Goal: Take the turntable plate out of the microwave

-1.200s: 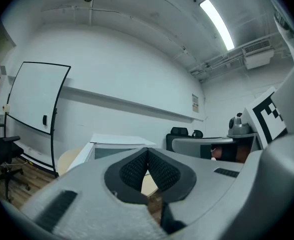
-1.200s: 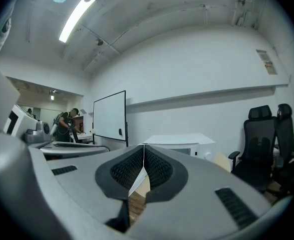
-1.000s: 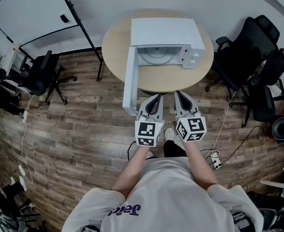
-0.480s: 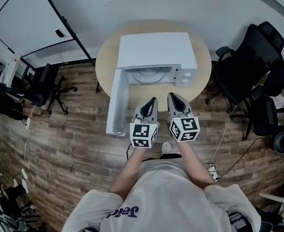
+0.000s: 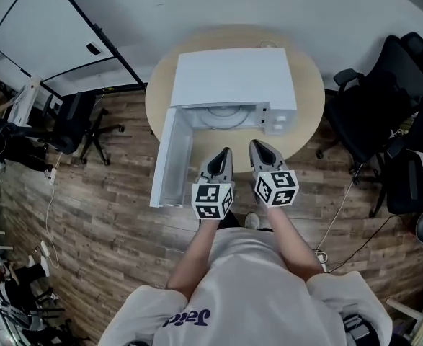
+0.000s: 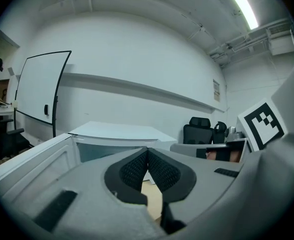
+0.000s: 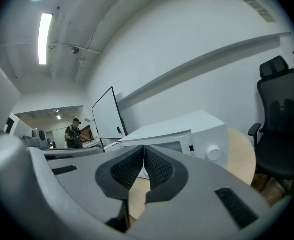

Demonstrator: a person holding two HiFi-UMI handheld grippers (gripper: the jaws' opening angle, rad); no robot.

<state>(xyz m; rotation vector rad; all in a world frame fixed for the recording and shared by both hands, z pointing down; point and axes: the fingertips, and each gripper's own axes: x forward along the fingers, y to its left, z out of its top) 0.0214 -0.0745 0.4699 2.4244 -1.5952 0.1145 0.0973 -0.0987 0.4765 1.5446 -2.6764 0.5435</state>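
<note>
A white microwave (image 5: 234, 78) stands on the round wooden table (image 5: 308, 121), its door (image 5: 169, 163) swung wide open to the left. Inside the cavity the round glass turntable plate (image 5: 225, 115) lies flat. My left gripper (image 5: 225, 154) and right gripper (image 5: 256, 147) hover side by side at the table's near edge, short of the cavity, both shut and empty. In the left gripper view the microwave (image 6: 111, 134) and its door (image 6: 31, 161) lie ahead of the shut gripper (image 6: 147, 156). In the right gripper view the microwave (image 7: 182, 131) with its knob (image 7: 212, 153) lies beyond the shut gripper (image 7: 143, 155).
Black office chairs (image 5: 384, 99) stand right of the table, and another chair (image 5: 74, 125) stands at the left. A whiteboard (image 5: 45, 27) leans at the back left. Cables (image 5: 334, 229) trail on the wood floor. A person (image 7: 72, 131) stands far off in the right gripper view.
Both grippers have come closer to the open microwave, from over the floor to the table's near edge. The head view has moved forward, so the table and microwave look larger.
</note>
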